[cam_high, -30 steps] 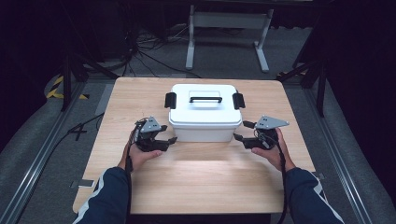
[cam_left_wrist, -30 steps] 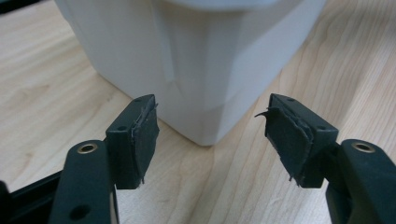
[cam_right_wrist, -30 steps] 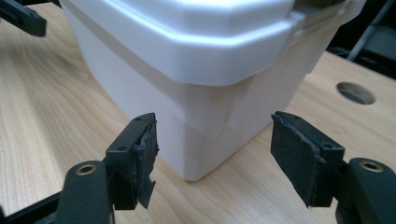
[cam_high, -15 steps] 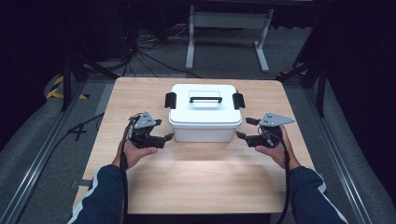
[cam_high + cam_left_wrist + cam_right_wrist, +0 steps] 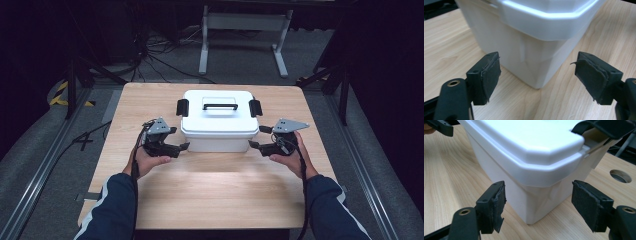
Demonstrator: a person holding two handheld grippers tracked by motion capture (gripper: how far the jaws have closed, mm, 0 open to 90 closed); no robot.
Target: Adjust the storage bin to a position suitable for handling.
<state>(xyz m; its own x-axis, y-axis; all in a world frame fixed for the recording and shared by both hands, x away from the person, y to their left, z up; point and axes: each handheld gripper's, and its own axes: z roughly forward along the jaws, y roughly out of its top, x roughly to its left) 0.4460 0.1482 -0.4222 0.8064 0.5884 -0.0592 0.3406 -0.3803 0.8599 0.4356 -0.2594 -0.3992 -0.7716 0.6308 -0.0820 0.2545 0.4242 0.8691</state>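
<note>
I've got the left claw (image 5: 181, 138) and right claw (image 5: 256, 136) both spread wide, each aimed at a near corner of the white box (image 5: 219, 120) sitting between them on the worktop (image 5: 210, 195).

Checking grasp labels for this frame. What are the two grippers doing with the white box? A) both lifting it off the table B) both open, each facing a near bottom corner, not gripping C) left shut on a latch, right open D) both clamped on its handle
B: the left gripper and right gripper each show jaws spread apart with a corner of the white box between them, untouched, and the box sits on the table.
</note>
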